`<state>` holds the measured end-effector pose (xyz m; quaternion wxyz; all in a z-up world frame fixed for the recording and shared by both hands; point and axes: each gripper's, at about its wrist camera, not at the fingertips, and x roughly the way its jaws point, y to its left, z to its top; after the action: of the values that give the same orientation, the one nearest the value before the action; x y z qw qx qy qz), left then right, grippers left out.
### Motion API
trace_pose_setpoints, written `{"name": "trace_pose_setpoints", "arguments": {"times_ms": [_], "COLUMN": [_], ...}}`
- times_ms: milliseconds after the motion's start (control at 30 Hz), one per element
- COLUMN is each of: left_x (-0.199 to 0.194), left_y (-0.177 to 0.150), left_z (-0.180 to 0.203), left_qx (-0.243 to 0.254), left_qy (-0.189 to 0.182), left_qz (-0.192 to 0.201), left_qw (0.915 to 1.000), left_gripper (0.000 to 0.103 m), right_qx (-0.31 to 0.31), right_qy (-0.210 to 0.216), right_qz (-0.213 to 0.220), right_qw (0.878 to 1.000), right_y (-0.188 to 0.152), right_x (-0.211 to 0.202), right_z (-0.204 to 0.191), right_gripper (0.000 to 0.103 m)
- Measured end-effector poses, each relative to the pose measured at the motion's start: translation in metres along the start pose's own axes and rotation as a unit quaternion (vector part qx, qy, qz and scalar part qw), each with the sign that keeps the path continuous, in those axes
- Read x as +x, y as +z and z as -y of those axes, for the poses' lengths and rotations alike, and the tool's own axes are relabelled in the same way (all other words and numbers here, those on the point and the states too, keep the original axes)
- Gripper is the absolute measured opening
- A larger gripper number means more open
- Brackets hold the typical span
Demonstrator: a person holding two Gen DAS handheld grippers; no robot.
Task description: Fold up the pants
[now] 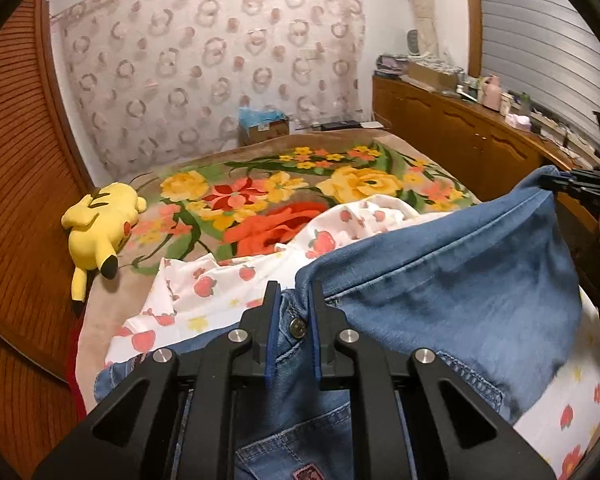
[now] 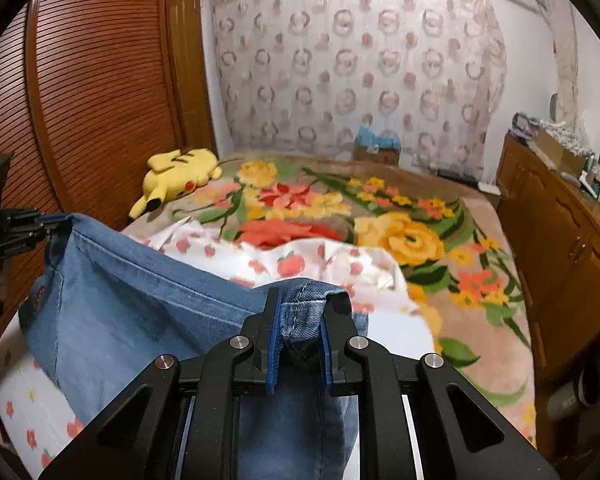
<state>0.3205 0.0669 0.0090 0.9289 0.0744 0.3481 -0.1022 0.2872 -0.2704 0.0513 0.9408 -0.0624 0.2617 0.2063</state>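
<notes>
While the pants (image 1: 440, 264) are held up above the bed (image 1: 260, 184), their waistband is stretched between the two grippers. In the left wrist view the left gripper (image 1: 294, 316) is seen at the lower centre of the frame, pointing forward over the bed, and its jaws are drawn narrow on the denim beside the metal button (image 1: 297, 327). At the right edge of the same frame the right gripper (image 1: 572, 184) is seen from the side, clamped on the far corner of the waistband, so that the cloth rises from lower centre to upper right.

In the right wrist view the right gripper (image 2: 300, 320) is found at the lower centre, its jaws closed narrowly on a folded bunch of waistband hem. The left gripper (image 2: 40, 222) is shown at the left edge, level with the other, gripping the opposite corner. The pants (image 2: 140, 312) hang down from this line toward the bottom of the frame.

Beneath the denim a white strawberry-print cloth (image 2: 300, 260) is spread over the flowered blanket (image 2: 400, 236). A yellow plush toy (image 1: 100, 228) is laid at the left of the bed, against the wooden slatted wardrobe (image 1: 16, 160). A patterned curtain (image 1: 212, 60) is hung across the upper centre.
</notes>
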Motion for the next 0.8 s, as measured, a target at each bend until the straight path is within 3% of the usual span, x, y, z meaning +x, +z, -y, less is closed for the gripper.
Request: {"name": "trace_pose_setpoints", "arguments": {"times_ms": [167,367,567,633,667,733,800], "left_x": [0.026,0.029,0.017,0.009,0.004,-0.005,-0.015], "left_y": [-0.004,-0.014,-0.02,-0.021,-0.022,-0.023,-0.025], "left_z": [-0.007,0.001,0.008,0.009,0.01,0.013,0.016], "left_qx": [-0.016,-0.009,-0.005,-0.007,-0.009,-0.011,-0.015], "left_qy": [0.009,0.017,0.018,0.01,0.005,-0.004,-0.01], "left_qz": [-0.017,-0.023,-0.014,-0.006,-0.002,0.004,0.013], "left_qw": [0.9997,0.9996,0.9997,0.9999,0.9999,0.9999,0.9998], "left_gripper": [0.014,0.018,0.038,0.053,0.056,0.074,0.08], "right_qx": [0.0,0.007,0.015,0.015,0.015,0.017,0.019], "right_qy": [-0.013,-0.022,-0.008,-0.007,-0.006,-0.006,-0.009], "right_qz": [-0.023,-0.046,-0.051,-0.044,-0.041,-0.036,-0.031], "right_qw": [1.0,0.999,0.999,0.999,0.999,0.999,0.999], "right_y": [-0.008,-0.021,-0.011,-0.01,-0.008,-0.012,-0.016], "right_x": [0.033,0.046,0.039,0.027,0.023,0.013,0.005], "right_z": [-0.005,-0.014,-0.012,-0.011,-0.009,-0.011,-0.012], "right_gripper": [0.016,0.017,0.022,0.026,0.028,0.032,0.039]}}
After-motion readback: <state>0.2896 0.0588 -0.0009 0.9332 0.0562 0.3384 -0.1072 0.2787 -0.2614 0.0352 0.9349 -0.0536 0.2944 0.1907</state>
